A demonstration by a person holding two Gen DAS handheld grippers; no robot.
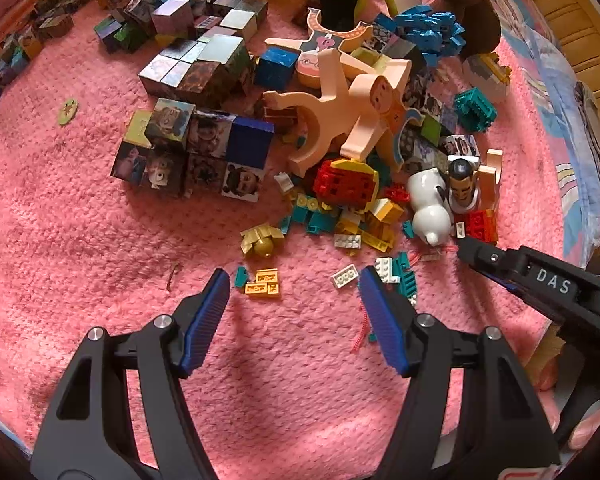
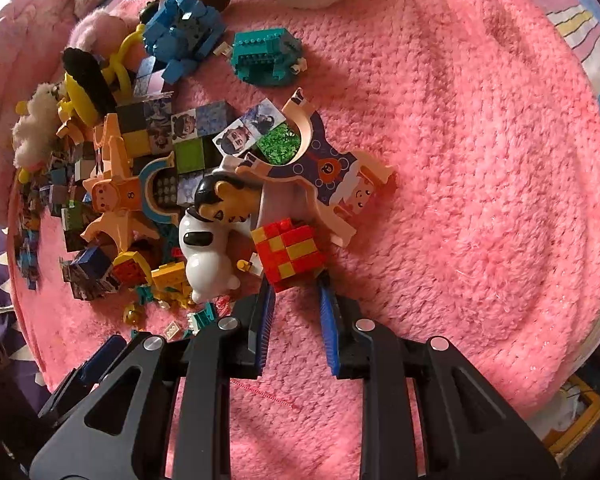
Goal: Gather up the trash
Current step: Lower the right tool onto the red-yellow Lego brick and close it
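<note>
A red thread lies on the pink blanket beside my left gripper's right finger; the right wrist view shows the thread under that gripper's body. My left gripper is open above small loose bricks. My right gripper has its jaws narrowed, with its tips on either side of the near corner of a red and yellow brick block. Whether they press on it is hidden. The left wrist view has the right gripper reaching in from the right to that block.
Picture cubes, a peach wooden figure, a white ceramic figure, blue and teal brick builds and plush toys crowd the blanket's middle. A person's fingers hold the right handle. Bare blanket spreads to the right.
</note>
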